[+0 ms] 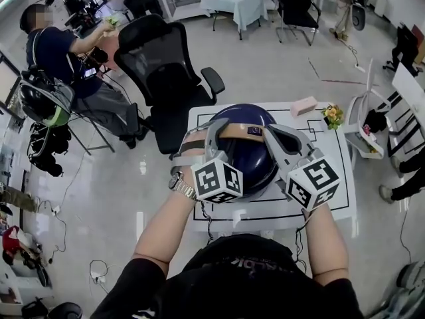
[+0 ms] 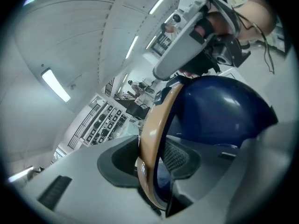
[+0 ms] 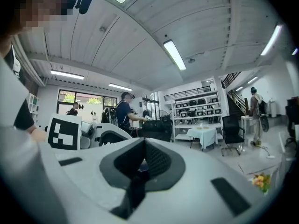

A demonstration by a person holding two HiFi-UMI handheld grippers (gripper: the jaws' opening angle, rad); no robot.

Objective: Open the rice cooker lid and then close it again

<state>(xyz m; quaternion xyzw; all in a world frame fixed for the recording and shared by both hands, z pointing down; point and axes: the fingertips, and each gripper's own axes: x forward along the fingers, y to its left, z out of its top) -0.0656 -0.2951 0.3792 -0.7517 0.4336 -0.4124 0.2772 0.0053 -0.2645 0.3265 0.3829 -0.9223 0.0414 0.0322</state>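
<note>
A dark blue domed rice cooker [image 1: 249, 153] stands on the white table [image 1: 335, 201], with a tan carrying handle [image 1: 234, 132] arched over its top. My left gripper [image 1: 216, 138] is at the cooker's left side, shut on that handle. In the left gripper view the tan handle [image 2: 156, 139] runs between the pads, which press on it, and the blue lid [image 2: 217, 111] fills the right. My right gripper [image 1: 271, 133] rests at the cooker's upper right with its jaws shut. The right gripper view shows its pads [image 3: 156, 161] together with nothing between them. The lid looks down.
A black office chair [image 1: 166, 65] stands just beyond the table's far edge. A pink box [image 1: 304, 105] and small flowers [image 1: 332, 115] lie at the table's far right, and a white rack [image 1: 362, 130] stands beside them. A seated person [image 1: 66, 55] is at the back left.
</note>
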